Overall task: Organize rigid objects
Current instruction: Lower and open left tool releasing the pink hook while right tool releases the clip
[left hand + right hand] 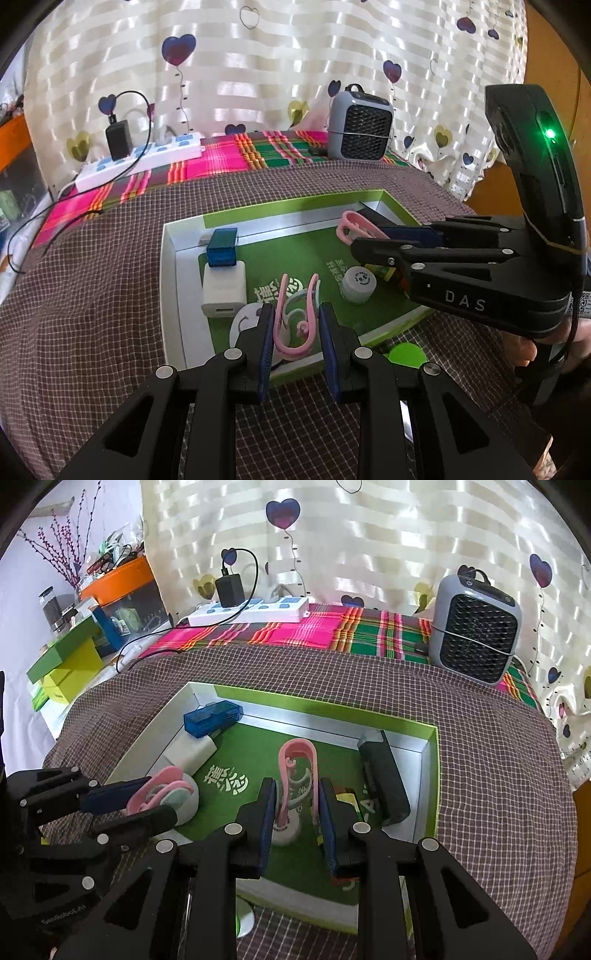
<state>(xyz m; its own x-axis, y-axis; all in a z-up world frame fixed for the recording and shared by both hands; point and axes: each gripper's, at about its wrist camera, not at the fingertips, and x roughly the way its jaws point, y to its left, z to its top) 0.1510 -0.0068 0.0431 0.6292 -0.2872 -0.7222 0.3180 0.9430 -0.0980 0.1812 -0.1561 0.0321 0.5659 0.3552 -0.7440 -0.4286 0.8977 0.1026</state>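
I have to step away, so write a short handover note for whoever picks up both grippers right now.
Left gripper: shut on a pink clip, held over the near left part of the green tray.
Right gripper: shut on a second pink clip, held over the tray's middle.
Already in the tray: blue box on the white charger at the far left, white cap, black block at the right wall.
Done: those four are in.
Left: set down both clips; a green disc lies outside the near edge.
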